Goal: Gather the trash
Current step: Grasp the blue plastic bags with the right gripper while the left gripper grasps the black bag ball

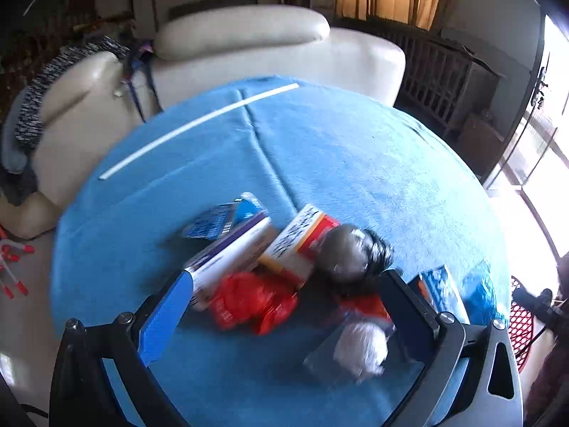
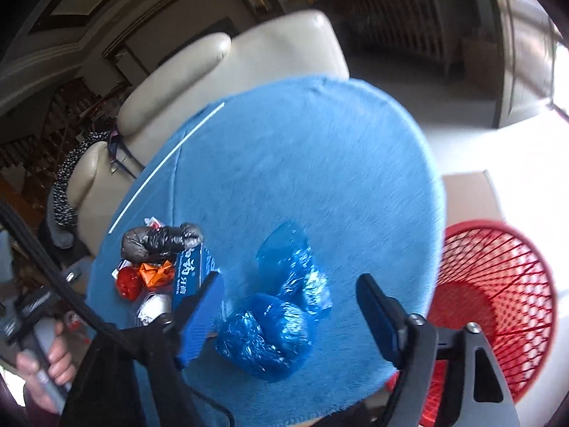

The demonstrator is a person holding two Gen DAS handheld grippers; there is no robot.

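My right gripper (image 2: 288, 315) hangs with its jaws apart around the crumpled blue plastic bag (image 2: 265, 334) on the counter (image 2: 320, 163). It looks light, soft and slippery; I'd pinch its bunched middle. My left gripper (image 1: 284, 306) stands wide over the red wrapper (image 1: 254, 300).

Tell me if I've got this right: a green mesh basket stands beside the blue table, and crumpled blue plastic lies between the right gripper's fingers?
Not quite: the basket is red, not green, as the right wrist view shows. It does stand beside the blue table, and the crumpled blue plastic does lie between the right gripper's fingers.
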